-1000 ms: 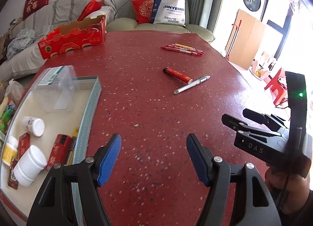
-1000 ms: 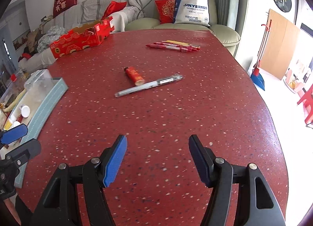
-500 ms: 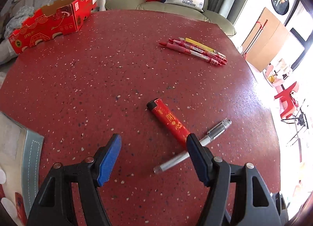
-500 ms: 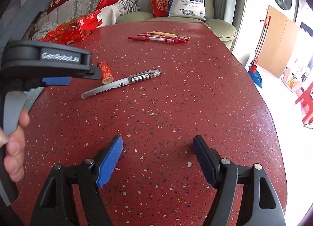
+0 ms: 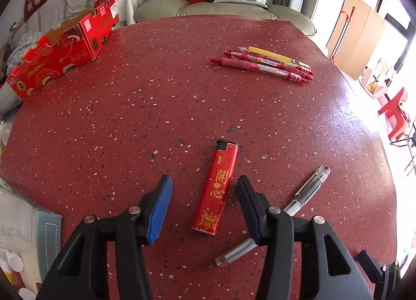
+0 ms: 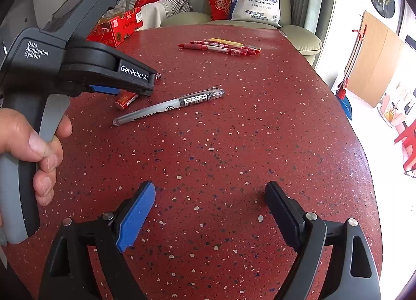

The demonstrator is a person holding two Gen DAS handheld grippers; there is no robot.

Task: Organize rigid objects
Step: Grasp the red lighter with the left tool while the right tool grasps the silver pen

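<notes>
The left hand-held gripper [image 5: 204, 205] is now over the red lighter [image 5: 215, 188], not by the tray, and its jaws are closing around it. The right hand-held gripper [image 6: 210, 211] is opening wider.

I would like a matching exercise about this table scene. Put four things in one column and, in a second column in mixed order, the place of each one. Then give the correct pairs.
Things
1. red lighter
2. clear pen
3. bundle of red pens
4. red carton

Places
A. at the far left edge of the table
B. lying between the fingers of the left gripper
C. far side of the table, near the armchair
D. lying to the right of the lighter, partly under a left gripper finger

Pairs: 1-B, 2-D, 3-C, 4-A
</notes>
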